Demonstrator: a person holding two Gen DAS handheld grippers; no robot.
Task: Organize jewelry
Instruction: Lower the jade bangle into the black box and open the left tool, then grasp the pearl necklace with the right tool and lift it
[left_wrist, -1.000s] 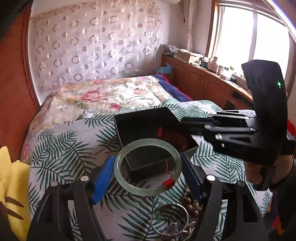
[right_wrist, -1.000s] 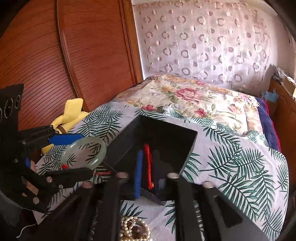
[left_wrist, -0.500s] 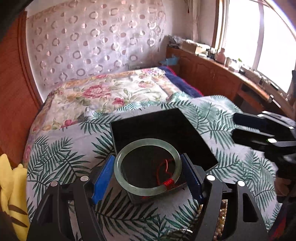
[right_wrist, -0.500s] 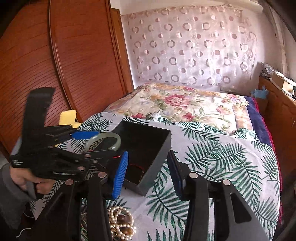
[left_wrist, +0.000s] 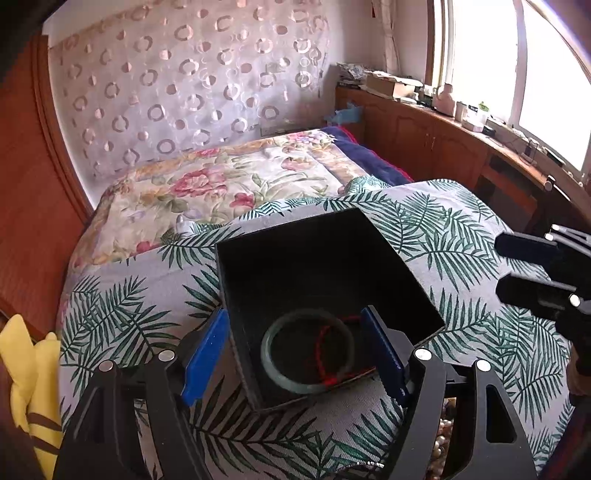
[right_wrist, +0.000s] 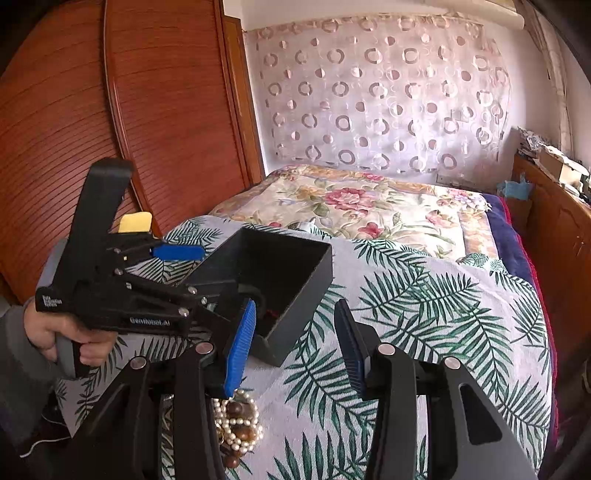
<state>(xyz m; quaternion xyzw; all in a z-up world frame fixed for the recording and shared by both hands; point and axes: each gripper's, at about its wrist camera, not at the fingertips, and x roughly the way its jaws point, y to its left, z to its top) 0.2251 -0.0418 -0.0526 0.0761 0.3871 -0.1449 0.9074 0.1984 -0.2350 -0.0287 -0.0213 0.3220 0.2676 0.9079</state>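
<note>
A pale green jade bangle (left_wrist: 307, 352) with a red cord lies flat on the floor of the open black box (left_wrist: 280, 251), near its front corner. My left gripper (left_wrist: 295, 356) is open above that corner, its blue pads (left_wrist: 205, 356) wide on either side of the bangle and not touching it. The right wrist view shows the black box (right_wrist: 295, 280) with the left gripper (right_wrist: 177, 253) over its left edge. My right gripper (right_wrist: 291, 343) is open and empty, right of the box. A pile of pearl and brown bead jewelry (right_wrist: 236, 421) lies on the cloth below it.
The box stands on a palm-leaf cloth (right_wrist: 424, 306) over a bed with a floral quilt (right_wrist: 351, 206). A yellow cloth (left_wrist: 33, 391) lies at the left edge. A wooden wardrobe (right_wrist: 110, 129) stands left, a wooden counter (left_wrist: 461, 144) under the window right.
My left gripper opened and the bangle dropped from its pads into the box. My right gripper drew back to the right, away from the box.
</note>
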